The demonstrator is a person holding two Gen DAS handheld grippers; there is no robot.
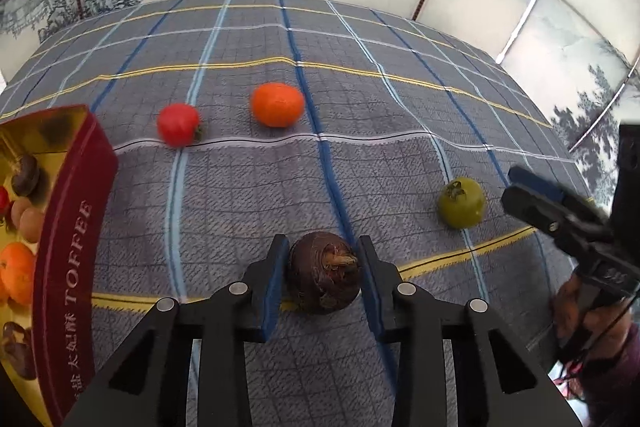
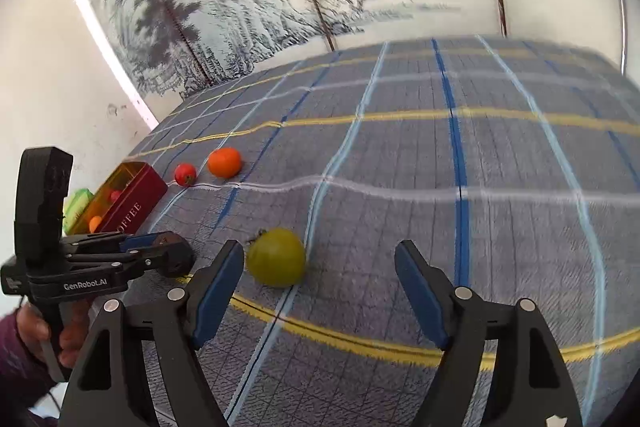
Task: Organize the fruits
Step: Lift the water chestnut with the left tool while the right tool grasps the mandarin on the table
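Note:
My left gripper has closed around a brown round fruit that rests on the plaid cloth; both blue pads touch its sides. A red tomato and an orange tangerine lie further back. A green tomato lies to the right. My right gripper is open and empty, with the green tomato just ahead beside its left finger. The left gripper also shows in the right wrist view, with the red tomato and tangerine behind it.
A red and gold TOFFEE tin at the left edge holds several fruits; it also shows in the right wrist view. The right gripper is at the right edge. A painted screen stands behind the plaid-covered table.

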